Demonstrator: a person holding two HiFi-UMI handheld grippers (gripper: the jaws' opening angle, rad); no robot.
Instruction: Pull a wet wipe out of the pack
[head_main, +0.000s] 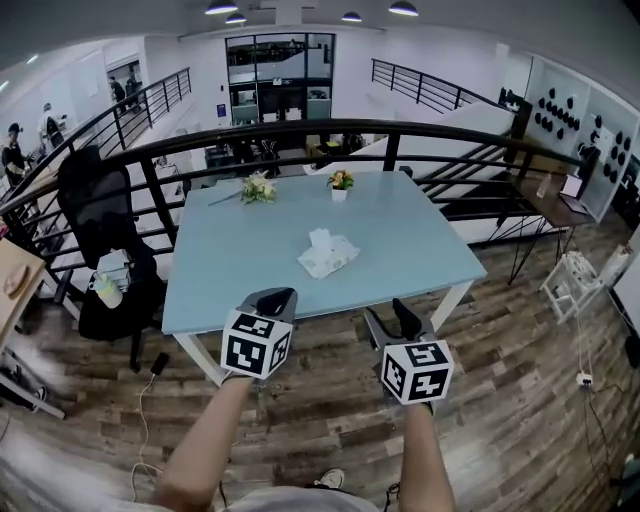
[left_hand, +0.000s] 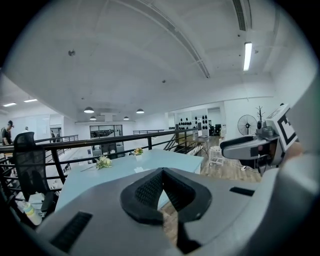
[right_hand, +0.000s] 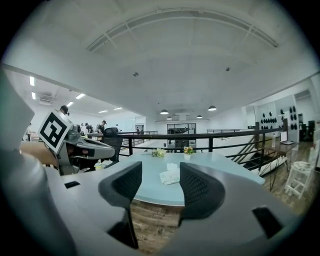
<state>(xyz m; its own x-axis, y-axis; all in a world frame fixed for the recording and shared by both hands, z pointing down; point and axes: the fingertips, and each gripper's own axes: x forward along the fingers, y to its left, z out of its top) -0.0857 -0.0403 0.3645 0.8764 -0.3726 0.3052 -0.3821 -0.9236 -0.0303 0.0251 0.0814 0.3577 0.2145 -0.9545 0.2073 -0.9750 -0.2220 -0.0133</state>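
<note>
Wet-wipe pack (head_main: 327, 254) lay near the middle of the tabletop (head_main: 420, 250), held by neither gripper. A white sheet (head_main: 320, 238) stood up from its far end.

Left gripper (head_main: 278, 297): jaws closed tip to tip, nothing between the pads. Its own view (left_hand: 162, 172) showed the pads meeting at the top, with only tabletop and floor visible through the gap below them. It sat at the near edge of the tabletop, well apart from the pack.

Right gripper (head_main: 390, 318): jaws released and spread, nothing between them. Its own view (right_hand: 159, 172) showed the pack (right_hand: 170, 176) far off through the gap, untouched. It sat just off the near edge of the tabletop, beside the left gripper. Both grippers pointed towards the tabletop, nearly level.

At the far edge of the tabletop: a small bouquet (head_main: 258, 187) lying flat and a small potted flower (head_main: 340, 181), near each other. A black railing (head_main: 300, 132) ran behind the tabletop. A black office chair (head_main: 100, 230) stood left of the tabletop. The wood floor (head_main: 520, 400) lay below the near edge of the tabletop.
</note>
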